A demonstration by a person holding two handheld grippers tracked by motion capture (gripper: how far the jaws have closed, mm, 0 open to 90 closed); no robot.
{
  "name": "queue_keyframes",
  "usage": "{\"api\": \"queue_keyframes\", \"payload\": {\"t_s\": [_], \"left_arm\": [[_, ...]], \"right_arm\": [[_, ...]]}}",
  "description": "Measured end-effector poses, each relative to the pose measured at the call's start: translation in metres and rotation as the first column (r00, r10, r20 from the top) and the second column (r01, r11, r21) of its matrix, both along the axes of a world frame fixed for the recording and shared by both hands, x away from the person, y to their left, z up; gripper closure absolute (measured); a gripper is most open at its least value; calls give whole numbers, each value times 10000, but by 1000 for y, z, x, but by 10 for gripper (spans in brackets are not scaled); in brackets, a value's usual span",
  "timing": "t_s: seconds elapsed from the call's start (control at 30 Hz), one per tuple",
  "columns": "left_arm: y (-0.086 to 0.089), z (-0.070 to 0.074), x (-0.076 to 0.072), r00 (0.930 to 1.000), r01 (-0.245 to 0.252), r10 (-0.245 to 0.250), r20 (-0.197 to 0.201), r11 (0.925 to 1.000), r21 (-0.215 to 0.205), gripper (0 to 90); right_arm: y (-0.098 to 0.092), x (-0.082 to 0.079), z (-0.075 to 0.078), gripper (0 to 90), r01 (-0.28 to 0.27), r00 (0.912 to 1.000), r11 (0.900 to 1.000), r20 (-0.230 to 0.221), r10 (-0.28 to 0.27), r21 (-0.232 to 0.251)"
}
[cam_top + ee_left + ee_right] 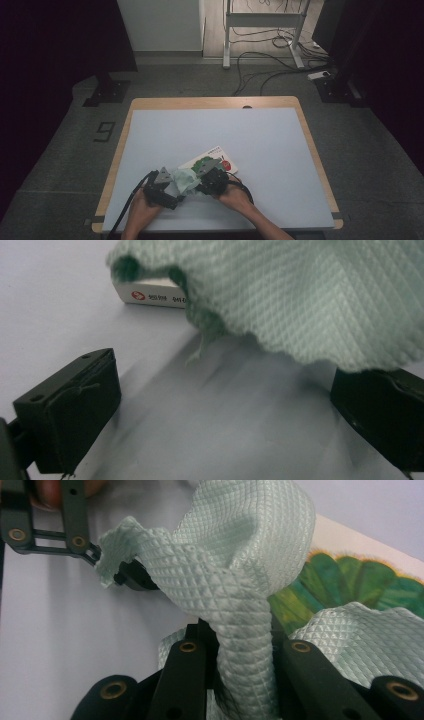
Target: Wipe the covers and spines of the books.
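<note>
A pale green waffle-weave cloth (184,181) is bunched up between my two grippers near the table's front edge. My right gripper (242,640) is shut on a twisted fold of the cloth (235,570), which rises up out of its jaws. My left gripper (222,385) stands open, jaws wide apart over the mat. The cloth (300,295) hangs just above and ahead of it, draping onto its right-hand jaw. In the high view the left gripper (170,192) is left of the cloth and the right gripper (199,186) is right of it.
A picture book (216,156) with a green caterpillar cover (350,585) lies flat just behind the cloth, its spine (150,294) towards the left gripper. The light mat (225,125) covers the wooden table (215,102). Cables (260,65) and a desk frame lie on the floor beyond.
</note>
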State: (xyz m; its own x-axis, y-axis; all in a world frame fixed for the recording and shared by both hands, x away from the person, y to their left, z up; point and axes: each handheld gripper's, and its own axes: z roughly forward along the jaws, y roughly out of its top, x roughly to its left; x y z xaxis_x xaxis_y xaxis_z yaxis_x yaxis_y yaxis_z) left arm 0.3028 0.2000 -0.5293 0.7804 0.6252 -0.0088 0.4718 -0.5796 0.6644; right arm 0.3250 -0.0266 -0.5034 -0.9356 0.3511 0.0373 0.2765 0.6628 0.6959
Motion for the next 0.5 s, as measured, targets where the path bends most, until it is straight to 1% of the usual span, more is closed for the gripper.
{"api": "queue_keyframes", "payload": {"t_s": [0.13, 0.23, 0.5], "left_arm": [[0, 0, 0, 10000, 0, 0, -3, 10000, 4, 0], [0, 0, 0, 10000, -3, 3, 1, 10000, 5, 0], [0, 0, 0, 10000, 6, -6, 6, 10000, 28, 0]], "right_arm": [[-1, 0, 1, 778, 8, 10000, 10000, 32, -7, -19], [-5, 0, 5, 778, 94, 9998, 10000, 149, -94, 12], [-26, 5, 21, 778, 597, 9974, 9981, 385, -601, 119]]}}
